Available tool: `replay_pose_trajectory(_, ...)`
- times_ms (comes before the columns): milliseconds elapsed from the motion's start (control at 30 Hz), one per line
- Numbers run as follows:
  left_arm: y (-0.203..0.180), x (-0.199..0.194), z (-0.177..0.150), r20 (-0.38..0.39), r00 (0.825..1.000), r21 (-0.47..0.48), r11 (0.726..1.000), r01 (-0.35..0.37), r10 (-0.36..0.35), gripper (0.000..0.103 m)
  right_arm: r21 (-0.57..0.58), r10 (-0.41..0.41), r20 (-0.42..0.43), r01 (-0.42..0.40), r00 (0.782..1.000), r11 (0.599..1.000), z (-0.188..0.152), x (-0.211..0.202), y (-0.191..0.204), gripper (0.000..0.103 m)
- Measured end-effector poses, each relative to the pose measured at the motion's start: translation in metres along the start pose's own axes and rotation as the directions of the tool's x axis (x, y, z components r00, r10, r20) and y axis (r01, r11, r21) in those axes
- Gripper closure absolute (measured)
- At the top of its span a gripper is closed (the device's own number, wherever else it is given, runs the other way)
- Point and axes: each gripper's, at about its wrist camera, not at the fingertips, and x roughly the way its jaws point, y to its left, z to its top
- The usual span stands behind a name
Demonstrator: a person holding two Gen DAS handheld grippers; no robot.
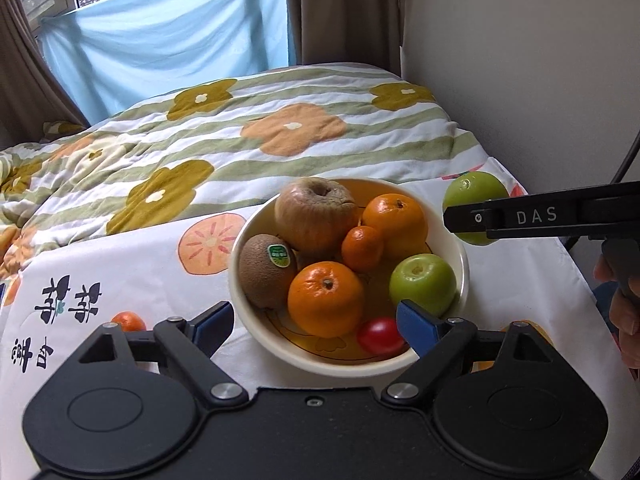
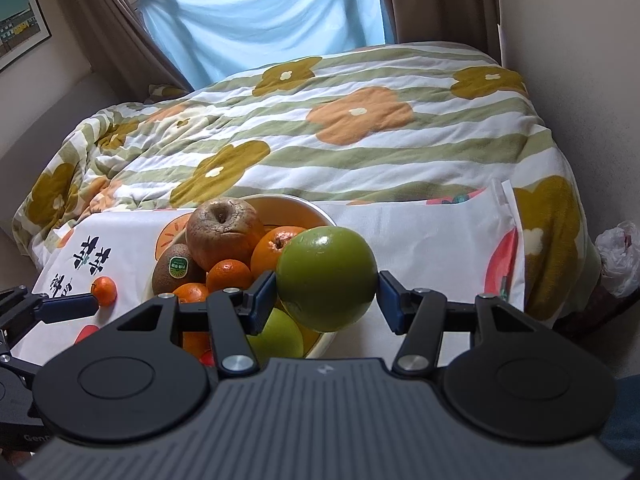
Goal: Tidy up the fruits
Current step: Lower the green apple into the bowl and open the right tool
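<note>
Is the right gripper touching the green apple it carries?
Touching. The right wrist view shows the right gripper with both pads pressed against the green apple.

A bed (image 1: 320, 92) is covered by a flowered quilt (image 1: 224, 128). A white printed cloth (image 1: 120, 280) is spread over its near end. On the cloth, a bowl (image 1: 256, 320) is set ahead of the left claw (image 1: 316, 322), and a small orange (image 1: 129, 321) is seen beyond its left finger.

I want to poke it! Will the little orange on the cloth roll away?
Probably: the little orange is round and sits loose on the flat cloth, outside the bowl. It looks light, so a nudge likely sends it rolling.
</note>
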Motion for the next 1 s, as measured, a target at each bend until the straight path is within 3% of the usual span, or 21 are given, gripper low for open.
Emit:
replay_pose_trajectory(600,0.024,-0.005,-0.012,-0.02,0.999,-0.062,0.997,-0.046,0.045,0.012,0.0,0.019,-0.036,-0.019,0.999,1.0,-0.007,0.019,0.004,0.032)
replay_pose_trajectory(667,0.025,-0.006,-0.012,-0.018,0.999,-0.065,0.997,-0.047,0.046,0.012,-0.009,0.04,-0.03,-0.04,0.999,0.999,-0.008,0.018,0.005,0.023)
replay_pose_trajectory(733,0.026,-0.008,-0.014,-0.016,0.999,-0.068,0.996,-0.05,0.049,0.012,-0.018,0.032,-0.02,-0.032,0.999,0.999,-0.007,0.016,0.007,0.003)
replay_pose_trajectory(767,0.026,-0.009,-0.014,-0.015,0.999,-0.069,0.996,-0.051,0.051,0.012,-0.022,0.024,-0.007,-0.024,1.0,0.999,-0.007,0.013,0.008,0.0)
replay_pose_trajectory(1000,0.029,-0.021,-0.017,0.004,0.998,-0.077,0.995,-0.062,0.063,0.012,-0.028,0.021,0.018,-0.02,1.0,0.999,-0.009,0.001,0.011,0.0)
